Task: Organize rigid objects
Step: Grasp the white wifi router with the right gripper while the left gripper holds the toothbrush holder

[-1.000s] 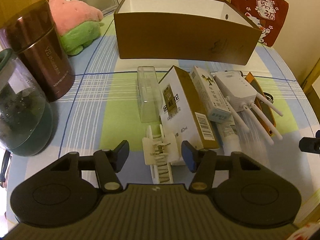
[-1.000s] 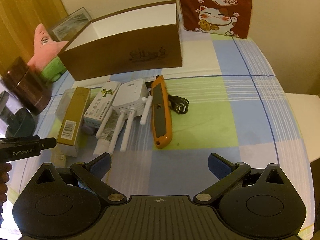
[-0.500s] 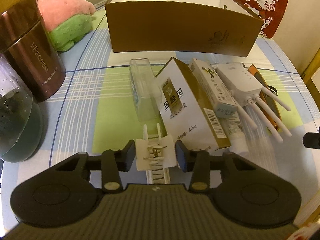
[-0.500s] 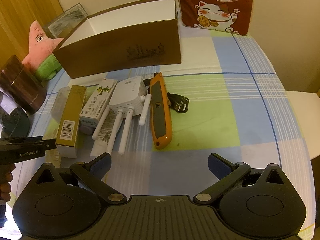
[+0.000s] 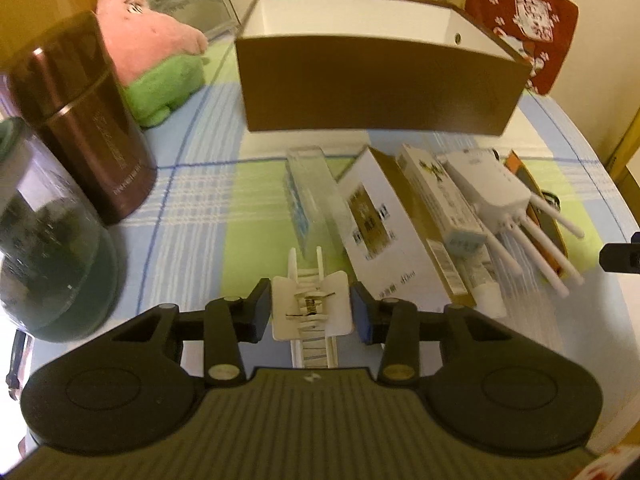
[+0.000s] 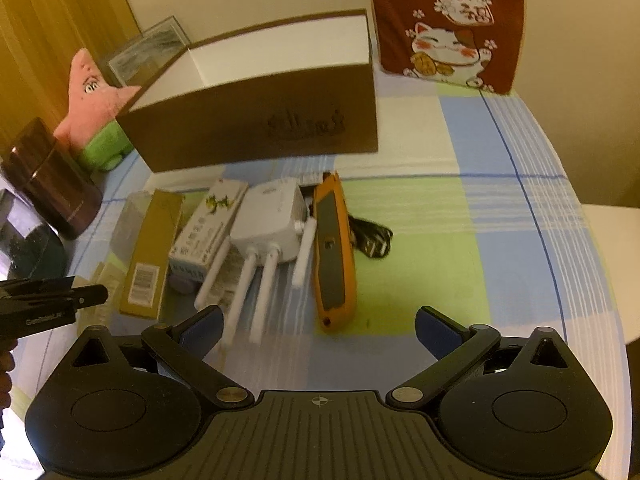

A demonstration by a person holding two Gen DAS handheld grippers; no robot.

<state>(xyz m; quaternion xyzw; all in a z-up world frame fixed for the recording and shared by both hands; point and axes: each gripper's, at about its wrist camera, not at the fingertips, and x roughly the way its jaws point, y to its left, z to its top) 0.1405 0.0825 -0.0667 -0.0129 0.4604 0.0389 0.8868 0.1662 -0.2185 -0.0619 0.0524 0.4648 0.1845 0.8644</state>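
Note:
My left gripper (image 5: 311,307) is shut on a white hair clip (image 5: 311,312), held just above the cloth. Ahead of it lie a clear plastic case (image 5: 312,196), a white-and-gold carton (image 5: 384,224), a slim white box (image 5: 440,196), a white router with antennas (image 5: 492,192) and an orange utility knife (image 5: 540,208). A brown open box (image 5: 376,92) stands behind them. My right gripper (image 6: 318,330) is open and empty, near the front of the table, short of the knife (image 6: 334,256) and router (image 6: 272,220). The brown box also shows in the right wrist view (image 6: 256,128).
A brown flask (image 5: 84,128) and a dark glass jar (image 5: 44,248) stand at the left. A pink and green plush (image 5: 156,64) and a picture frame sit behind them. A black cable (image 6: 370,238) lies beside the knife. A red cat cushion (image 6: 444,20) leans on the wall.
My left gripper closed on the white hair clip and has lifted it slightly. My right gripper stayed open and moved a little forward.

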